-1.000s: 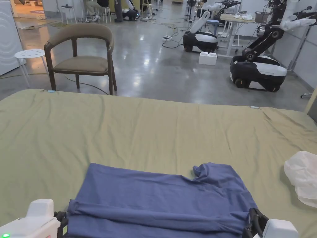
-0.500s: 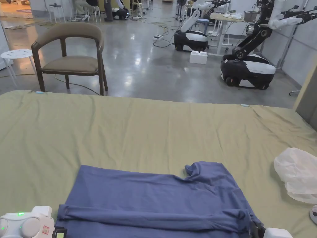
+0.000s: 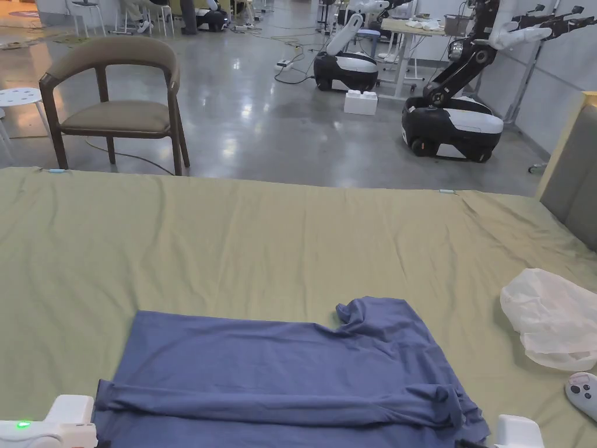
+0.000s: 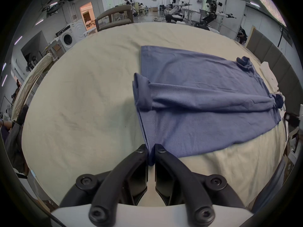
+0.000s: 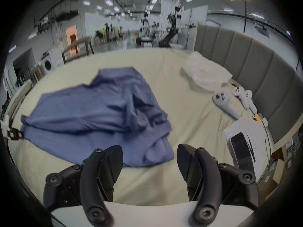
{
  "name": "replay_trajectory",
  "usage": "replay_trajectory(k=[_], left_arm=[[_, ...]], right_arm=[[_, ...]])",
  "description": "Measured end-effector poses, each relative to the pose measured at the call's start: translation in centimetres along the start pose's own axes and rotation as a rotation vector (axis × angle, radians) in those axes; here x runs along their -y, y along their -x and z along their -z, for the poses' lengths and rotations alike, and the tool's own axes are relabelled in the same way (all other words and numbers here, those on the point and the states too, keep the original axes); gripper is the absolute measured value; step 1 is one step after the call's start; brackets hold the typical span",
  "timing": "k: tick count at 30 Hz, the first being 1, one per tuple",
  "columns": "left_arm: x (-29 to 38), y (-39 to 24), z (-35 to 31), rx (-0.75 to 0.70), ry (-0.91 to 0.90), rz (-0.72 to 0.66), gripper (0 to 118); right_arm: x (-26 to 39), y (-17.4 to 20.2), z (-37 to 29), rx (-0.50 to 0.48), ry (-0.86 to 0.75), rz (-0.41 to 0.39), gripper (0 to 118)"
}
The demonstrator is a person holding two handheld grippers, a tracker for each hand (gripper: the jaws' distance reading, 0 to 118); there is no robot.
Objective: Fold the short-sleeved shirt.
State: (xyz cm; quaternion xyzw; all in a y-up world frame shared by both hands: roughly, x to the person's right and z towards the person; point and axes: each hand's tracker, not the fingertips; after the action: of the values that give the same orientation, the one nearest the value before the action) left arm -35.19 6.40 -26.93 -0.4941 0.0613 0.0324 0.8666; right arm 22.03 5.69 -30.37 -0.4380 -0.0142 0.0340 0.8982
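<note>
Green bedsheet (image 3: 280, 233) — concrete floor (image 3: 280, 128) beyond.

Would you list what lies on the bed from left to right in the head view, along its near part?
Left gripper → blue shirt → right gripper → white plastic bag → white controller.

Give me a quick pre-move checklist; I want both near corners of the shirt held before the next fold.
1. Left gripper shut on the blue shirt's near corner: ok.
2. Right gripper holding the shirt: not ok, jaws open with nothing between them.
3. Near edge already folded into a band across the shirt: ok.
4. Far sleeve lying flat: not ok, bunched.
5. White plastic bag apart from the shirt: ok.
6. Controller apart from the shirt: ok.
</note>
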Motion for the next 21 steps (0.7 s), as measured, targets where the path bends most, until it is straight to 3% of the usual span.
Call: replay_trajectory(k=[3,7,9,10,17,21], left_arm=[[0.5,0.3,-0.8,0.008,-0.02,-0.009,3],[0.9,0.8,-1.0,0.013,-0.042,-0.009,3],[1.0,0.9,-1.0,0.015,-0.044,-0.015,3],[1.0,0.9,-1.0,0.015,-0.046,-0.017,3],[0.6,1.0,-2.5,0.017,-0.087,-0.027,2],[0.0,1.5,-4.8,0.024,-0.135,-0.023,2]], right_arm=[[0.2,-0.6,2.6,-0.032,0.106,0.0,73],[0.6,-0.7,4.3,-0.068,0.127,0.027,55],[0.4,-0.6,4.1,-0.073,0.115,0.007,31],[0.3,-0.5,4.1,-0.078,0.109,-0.007,5],[-0.8,-0.1,1.7,-0.074,0.105,-0.035,4],[-2.3,0.1,-2.3,-0.061,0.027,-0.09,4]])
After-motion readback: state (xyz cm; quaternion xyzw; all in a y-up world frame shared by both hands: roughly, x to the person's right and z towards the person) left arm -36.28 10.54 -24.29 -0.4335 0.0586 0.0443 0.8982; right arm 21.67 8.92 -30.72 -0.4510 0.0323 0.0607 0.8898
